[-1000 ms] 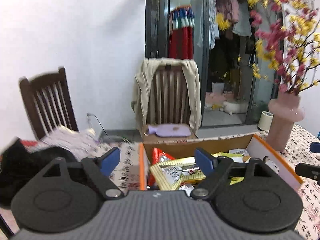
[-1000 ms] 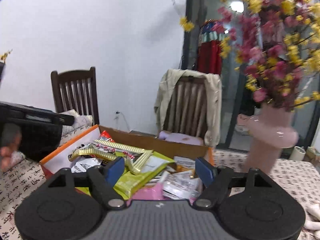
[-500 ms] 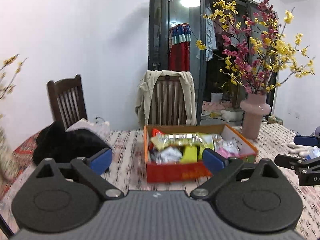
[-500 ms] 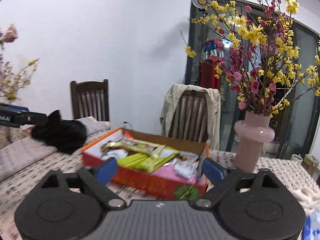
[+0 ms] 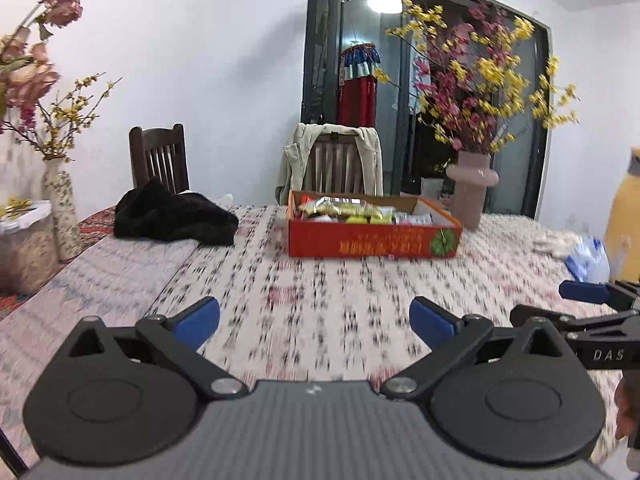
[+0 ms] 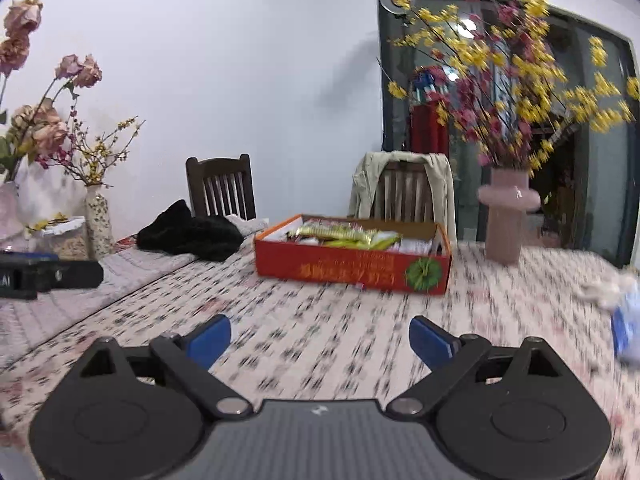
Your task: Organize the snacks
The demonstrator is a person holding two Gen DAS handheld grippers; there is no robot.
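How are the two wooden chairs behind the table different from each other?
The left chair is dark brown with a bare back; the right chair is lighter wood with a beige jacket draped over it. The left one stands behind the black cloth, the right one behind the snack box. Both have slatted backs.

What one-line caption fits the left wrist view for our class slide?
Open left tongs hover over the patterned tablecloth, facing a red snack box beside a pink vase.
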